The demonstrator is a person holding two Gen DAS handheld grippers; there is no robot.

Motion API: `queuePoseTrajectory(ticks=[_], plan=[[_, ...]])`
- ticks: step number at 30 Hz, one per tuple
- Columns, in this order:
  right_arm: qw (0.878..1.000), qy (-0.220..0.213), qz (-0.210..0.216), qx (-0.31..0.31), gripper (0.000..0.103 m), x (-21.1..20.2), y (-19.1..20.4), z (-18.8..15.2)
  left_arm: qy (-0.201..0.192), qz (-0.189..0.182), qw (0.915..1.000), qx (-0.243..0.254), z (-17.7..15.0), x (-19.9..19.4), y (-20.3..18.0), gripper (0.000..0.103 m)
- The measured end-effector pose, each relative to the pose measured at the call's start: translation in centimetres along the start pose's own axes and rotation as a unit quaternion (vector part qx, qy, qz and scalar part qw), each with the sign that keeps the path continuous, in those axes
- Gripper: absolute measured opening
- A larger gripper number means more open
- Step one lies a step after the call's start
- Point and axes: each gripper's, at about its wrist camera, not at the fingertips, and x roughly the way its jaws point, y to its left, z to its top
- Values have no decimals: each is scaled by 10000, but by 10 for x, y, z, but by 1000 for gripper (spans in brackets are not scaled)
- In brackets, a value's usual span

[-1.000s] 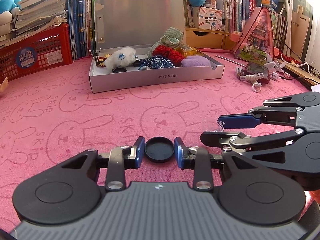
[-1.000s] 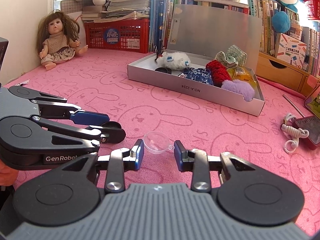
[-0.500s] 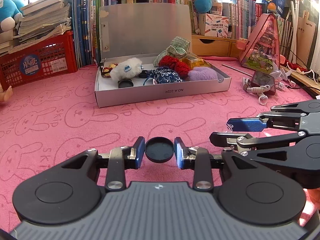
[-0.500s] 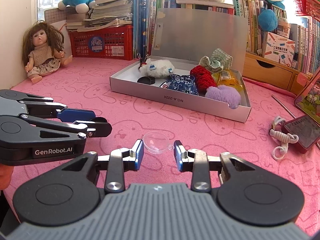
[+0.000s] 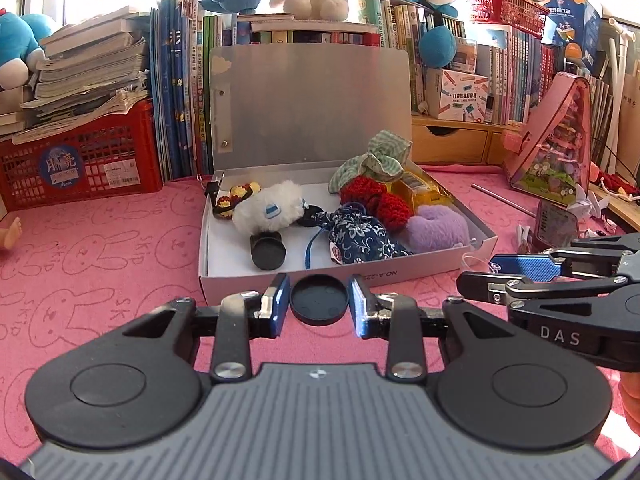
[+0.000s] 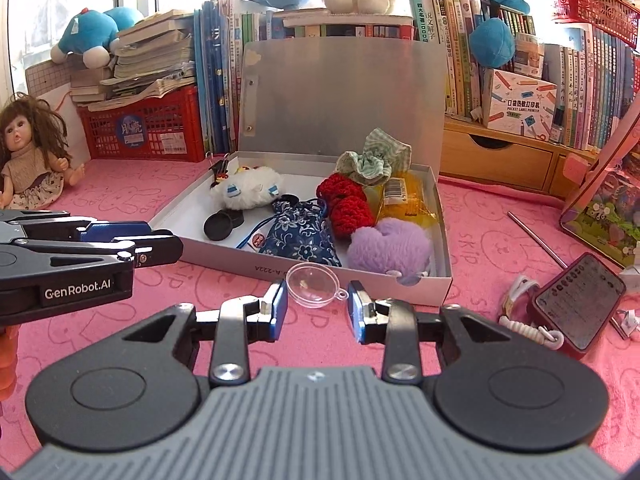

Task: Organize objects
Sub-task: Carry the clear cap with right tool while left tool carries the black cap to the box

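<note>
My left gripper (image 5: 319,304) is shut on a black round lid (image 5: 319,299), held just before the front wall of the open white box (image 5: 352,278). My right gripper (image 6: 316,300) is shut on a clear plastic half-sphere (image 6: 314,284) with a small loop, also close to the box's front wall (image 6: 280,264). The box holds a white plush (image 5: 268,208), a blue floral pouch (image 5: 360,238), red crochet pieces (image 5: 376,198), a purple plush (image 5: 438,228), a yellow packet (image 6: 404,198), a green cloth (image 5: 380,158) and a black disc (image 5: 268,252). Each gripper shows at the other view's edge.
The box's lid (image 5: 308,108) stands upright behind it. A red crate (image 5: 80,160) and books line the back. A doll (image 6: 28,156) sits at far left. A dark phone-like device with a cord (image 6: 576,304), a metal rod (image 6: 536,238) and a pink triangular case (image 5: 556,140) lie to the right.
Both grippers have moved forward and up toward the box, each still holding its piece; the box now fills the middle of both views.
</note>
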Motion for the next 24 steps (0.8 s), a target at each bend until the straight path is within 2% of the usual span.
queuePoseTrajectory(ticks=[7, 15, 24], plan=[[9989, 137, -107, 445, 38, 36, -22, 23, 20, 215, 9996, -208, 27, 42, 13, 37], [9950, 293, -202, 929, 39, 80, -38, 35, 239, 561, 9965, -571, 36, 95, 22, 37], [9968, 265, -216, 728, 39, 91, -30, 38, 399, 764, 9944, -619, 32, 121, 31, 37]])
